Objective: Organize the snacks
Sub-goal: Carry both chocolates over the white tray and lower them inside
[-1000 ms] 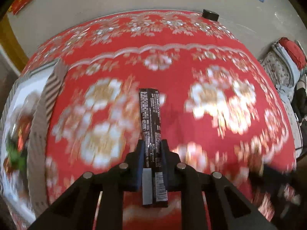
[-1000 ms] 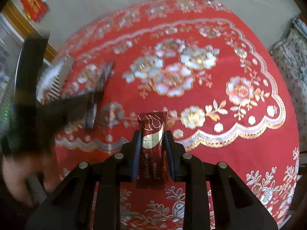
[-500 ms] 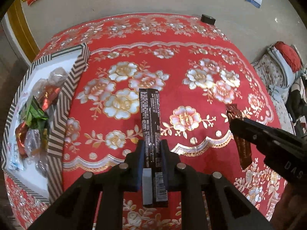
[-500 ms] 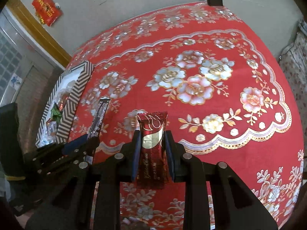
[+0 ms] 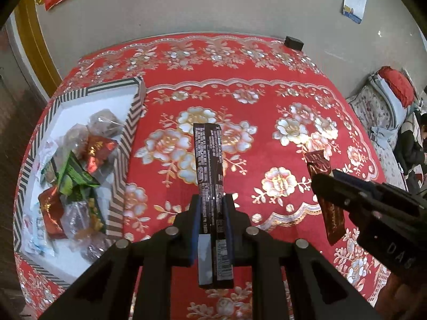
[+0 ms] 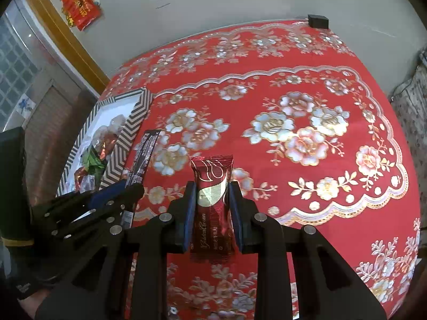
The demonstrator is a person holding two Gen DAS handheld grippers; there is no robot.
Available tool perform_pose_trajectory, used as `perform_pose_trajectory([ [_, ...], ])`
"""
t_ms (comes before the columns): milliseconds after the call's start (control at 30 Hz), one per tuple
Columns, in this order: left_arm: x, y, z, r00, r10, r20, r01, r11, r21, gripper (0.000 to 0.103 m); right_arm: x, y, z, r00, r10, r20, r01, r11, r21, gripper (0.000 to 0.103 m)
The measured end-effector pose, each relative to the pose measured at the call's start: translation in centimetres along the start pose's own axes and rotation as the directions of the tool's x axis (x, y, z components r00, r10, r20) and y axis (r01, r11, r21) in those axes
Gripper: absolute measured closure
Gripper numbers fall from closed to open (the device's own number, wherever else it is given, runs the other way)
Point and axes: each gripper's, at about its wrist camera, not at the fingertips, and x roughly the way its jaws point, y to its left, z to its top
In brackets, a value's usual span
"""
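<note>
Red floral cloth (image 5: pixel 267 85) filled both frames. Left gripper (image 5: pixel 212 208) clamped a black bar (image 5: pixel 209 160) at centre frame; right gripper (image 6: pixel 212 202) pinched a red bar (image 6: pixel 212 186). Both looked light, slick, crushable; mid-length holds suited. Box (image 5: pixel 130 122) sat left.

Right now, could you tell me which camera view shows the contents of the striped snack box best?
The left wrist view: the striped snack box lies open beside the camera, its white floor and piled wrappers, red, green and clear, in plain sight. In the right wrist view the box is farther, seen at a slant, its lower end hidden behind the left gripper.
</note>
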Motion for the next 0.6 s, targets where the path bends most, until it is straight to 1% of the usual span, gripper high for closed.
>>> perform_pose_trajectory([
  [233,-0.6,2.9,0.4,1.000,-0.003,0.018,0.003,1.000,-0.006,0.085,0.9,2.7,0.4,1.000,-0.008,-0.001,0.008,1.000,-0.008,0.079],
  [333,-0.8,4.5,0.4,1.000,-0.003,0.027,0.004,1.000,-0.015,0.085,1.6,4.5,0.7,1.000,-0.007,-0.006,0.007,1.000,-0.018,0.079],
  [467,-1.4,7.2,0.5,0.999,0.009,0.048,-0.007,0.999,-0.031,0.085,2.7,6.8,1.2,1.000,0.000,-0.012,-0.001,0.999,-0.036,0.079],
  [600,-2.0,10.5,0.8,0.997,0.031,0.067,-0.026,0.997,-0.067,0.085,3.7,10.1,2.2,1.000,0.016,-0.008,-0.016,0.998,-0.068,0.079],
])
